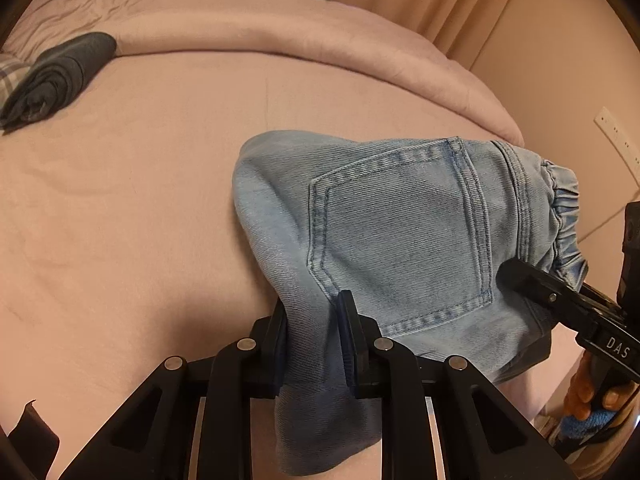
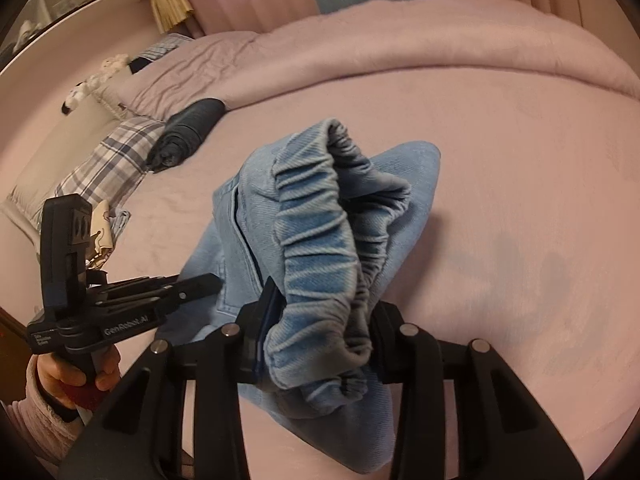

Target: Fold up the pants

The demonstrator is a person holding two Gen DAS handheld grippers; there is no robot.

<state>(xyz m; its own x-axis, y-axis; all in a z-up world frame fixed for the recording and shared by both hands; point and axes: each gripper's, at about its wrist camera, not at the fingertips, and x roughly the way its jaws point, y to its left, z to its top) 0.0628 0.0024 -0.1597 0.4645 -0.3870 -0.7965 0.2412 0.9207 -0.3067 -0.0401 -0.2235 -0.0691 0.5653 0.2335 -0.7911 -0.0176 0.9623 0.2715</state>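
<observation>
While both grips hold, lift evenly: left gripper (image 1: pixel 312 344) clamps pants (image 1: pixel 400 232) at folded edge, right gripper (image 2: pixel 320 336) clamps elastic waistband (image 2: pixel 320 248); denim hangs just above bed (image 1: pixel 140 200). Keep edges aligned, fabric taut.

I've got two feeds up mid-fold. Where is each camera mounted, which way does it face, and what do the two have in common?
Left wrist view: sits on the left tongs, looking down along them over the pink bed; they pinch the jeans by a folded edge; the right tongs and fingers show at right.
Right wrist view: sits on the right tongs, clamped on the jeans' elastic waistband; the left tongs and a hand show at left.
Shared: jeans, bed, dark rolled garment, each other's tongs.
</observation>
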